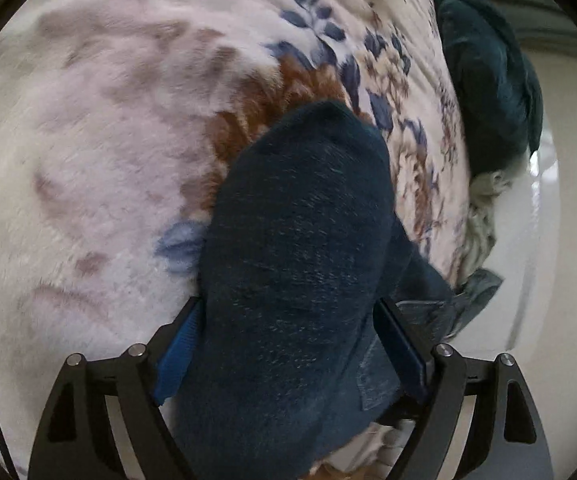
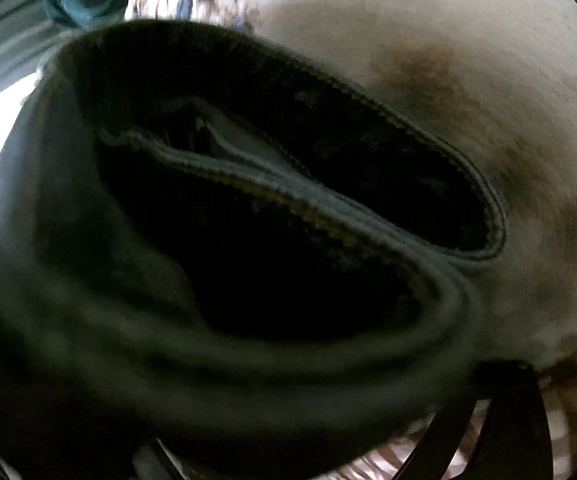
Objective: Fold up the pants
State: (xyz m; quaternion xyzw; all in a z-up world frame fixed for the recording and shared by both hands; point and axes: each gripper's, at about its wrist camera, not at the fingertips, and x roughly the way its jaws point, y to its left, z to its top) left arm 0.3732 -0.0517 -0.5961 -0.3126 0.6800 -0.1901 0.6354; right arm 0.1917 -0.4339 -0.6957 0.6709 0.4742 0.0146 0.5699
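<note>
While tilted down over a floral blanket (image 1: 100,152), the left gripper (image 1: 288,348) straddles thick dark pants (image 1: 300,240), jaws spread wide; the right gripper's (image 2: 328,420) grip cannot be told behind bunched fabric.

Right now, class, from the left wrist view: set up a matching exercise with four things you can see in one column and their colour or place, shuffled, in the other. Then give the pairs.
Column one:
1. pants
2. blanket
3. finger pads
4. bundled garment

Column two:
A. bright blue
B. teal, at the blanket's far right edge
C. dark navy, between the fingers of the left gripper
D. pale pink with brown and blue flowers

Pairs: 1-C, 2-D, 3-A, 4-B
</note>
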